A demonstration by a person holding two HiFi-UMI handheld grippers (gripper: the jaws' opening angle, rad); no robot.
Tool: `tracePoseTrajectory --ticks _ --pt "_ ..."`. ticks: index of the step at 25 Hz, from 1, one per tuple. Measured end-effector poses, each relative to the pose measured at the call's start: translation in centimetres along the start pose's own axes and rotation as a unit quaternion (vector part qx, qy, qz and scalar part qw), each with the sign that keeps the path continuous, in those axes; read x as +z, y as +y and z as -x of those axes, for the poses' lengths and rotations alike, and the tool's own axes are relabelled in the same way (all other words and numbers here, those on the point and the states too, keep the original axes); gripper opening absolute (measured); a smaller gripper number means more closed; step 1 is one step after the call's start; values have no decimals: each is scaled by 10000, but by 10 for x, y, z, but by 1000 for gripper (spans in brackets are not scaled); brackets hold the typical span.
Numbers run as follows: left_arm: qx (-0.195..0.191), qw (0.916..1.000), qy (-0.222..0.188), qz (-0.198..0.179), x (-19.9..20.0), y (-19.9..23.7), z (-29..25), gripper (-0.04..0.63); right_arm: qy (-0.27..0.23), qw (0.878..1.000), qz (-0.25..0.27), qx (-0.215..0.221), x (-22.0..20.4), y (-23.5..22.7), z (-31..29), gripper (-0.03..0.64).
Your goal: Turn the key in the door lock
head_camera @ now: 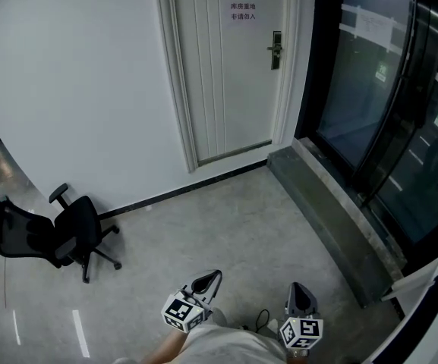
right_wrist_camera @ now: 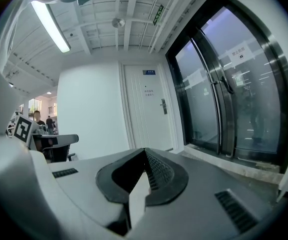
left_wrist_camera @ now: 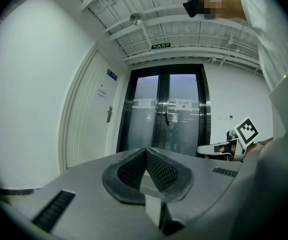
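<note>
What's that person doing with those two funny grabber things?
A person holds a grey two-jaw gripper in each hand: the left gripper and the right gripper. Both are shut with nothing in them. They face a white panelled door with a dark metal lock and handle, but it is across the floor, so nothing touches it yet. No key can be made out. A black office chair stands to the left.

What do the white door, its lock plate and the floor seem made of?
Door: painted wood or metal, matte white, vertical grooves. Lock plate: probably dark metal; too small to be sure. Floor: polished grey stone or tile, mottled, with glossy reflections.
</note>
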State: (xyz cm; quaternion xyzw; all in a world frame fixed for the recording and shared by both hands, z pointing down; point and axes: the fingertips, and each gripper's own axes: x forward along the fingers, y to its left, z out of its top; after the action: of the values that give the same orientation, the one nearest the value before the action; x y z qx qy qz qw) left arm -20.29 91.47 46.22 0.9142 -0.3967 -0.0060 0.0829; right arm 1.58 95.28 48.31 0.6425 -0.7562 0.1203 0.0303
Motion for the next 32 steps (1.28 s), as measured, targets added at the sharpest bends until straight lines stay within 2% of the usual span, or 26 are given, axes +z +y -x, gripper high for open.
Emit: tracePoseTrajectory --ticks 5,9,13,18,24,28,32 --pt "-35 9999 125 92 -12 -2 -21 4 223 9996 -138 -91 -8 -20 -9 2" --pt "-40 9999 105 92 -13 13 -39 3 364 9992 -123 -61 -15 -24 -31 2" --pt "-3 9997 164 173 -18 42 -69 4 398 9990 -87 -165 -9 -35 -65 2" --pt "-230 9996 70 116 3 80 -126 5 305 9990 -54 -327 18 -54 -123 2" --pt "-495 9987 -139 9 35 131 -199 4 234 9986 78 -462 47 -55 -198 2" --pt "-776 9969 -102 -123 43 161 -229 3 205 9978 1 -628 54 -53 -242 2" --pt "-886 9959 -38 -159 49 197 -252 3 121 9974 -74 -704 62 -46 -282 2"
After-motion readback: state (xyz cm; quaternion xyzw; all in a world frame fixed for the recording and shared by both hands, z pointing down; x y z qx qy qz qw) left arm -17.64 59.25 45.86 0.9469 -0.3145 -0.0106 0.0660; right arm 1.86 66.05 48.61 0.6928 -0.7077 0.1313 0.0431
